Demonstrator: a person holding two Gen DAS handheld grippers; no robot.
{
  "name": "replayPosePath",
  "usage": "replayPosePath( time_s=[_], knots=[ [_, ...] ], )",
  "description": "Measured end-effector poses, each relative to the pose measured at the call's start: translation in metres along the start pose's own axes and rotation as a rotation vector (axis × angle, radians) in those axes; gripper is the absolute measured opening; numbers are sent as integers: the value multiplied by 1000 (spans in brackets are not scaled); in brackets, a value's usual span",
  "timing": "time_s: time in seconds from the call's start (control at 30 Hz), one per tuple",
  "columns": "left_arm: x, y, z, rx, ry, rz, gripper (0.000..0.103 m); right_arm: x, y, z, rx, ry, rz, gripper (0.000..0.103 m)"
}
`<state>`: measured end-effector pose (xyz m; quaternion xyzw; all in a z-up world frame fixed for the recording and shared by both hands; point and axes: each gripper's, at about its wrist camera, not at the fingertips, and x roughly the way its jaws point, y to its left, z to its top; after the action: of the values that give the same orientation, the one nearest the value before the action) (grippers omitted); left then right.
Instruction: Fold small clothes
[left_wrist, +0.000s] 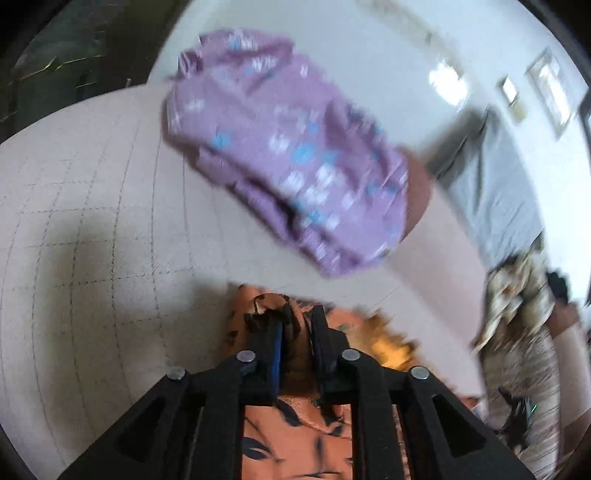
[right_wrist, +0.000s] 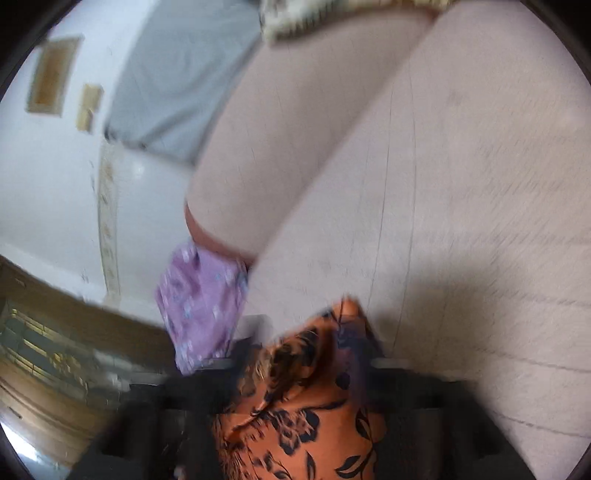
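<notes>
Left hand-held gripper (left_wrist: 297, 332): jaws a little apart, orange floral garment (left_wrist: 295, 435) bunched between them; whether the pads press it, cannot tell. The purple patterned garment (left_wrist: 288, 147) lies ahead on the pale gridded surface (left_wrist: 92, 206). Right hand-held gripper (right_wrist: 314, 373): blurred, jaws wide, orange cloth draped over it, not pinched. Step looks like laying the orange piece down; next calls for spreading it flat, then regrasping an edge.

Right gripper (right_wrist: 295, 354) blurred, cloth-covered
</notes>
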<state>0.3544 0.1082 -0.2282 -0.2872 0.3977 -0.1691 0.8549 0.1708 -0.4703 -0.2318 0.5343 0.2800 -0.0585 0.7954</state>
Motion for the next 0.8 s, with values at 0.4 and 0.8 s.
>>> replayPosePath(
  time_s=[0.4,0.8],
  knots=[
    [-100,-61,-47,82,-214,249,66,32,128,-138,-617,291,-139,52],
    [-37,-4,-57,65,93,389,66,166,174,-230,-893,445,-280,48]
  ],
)
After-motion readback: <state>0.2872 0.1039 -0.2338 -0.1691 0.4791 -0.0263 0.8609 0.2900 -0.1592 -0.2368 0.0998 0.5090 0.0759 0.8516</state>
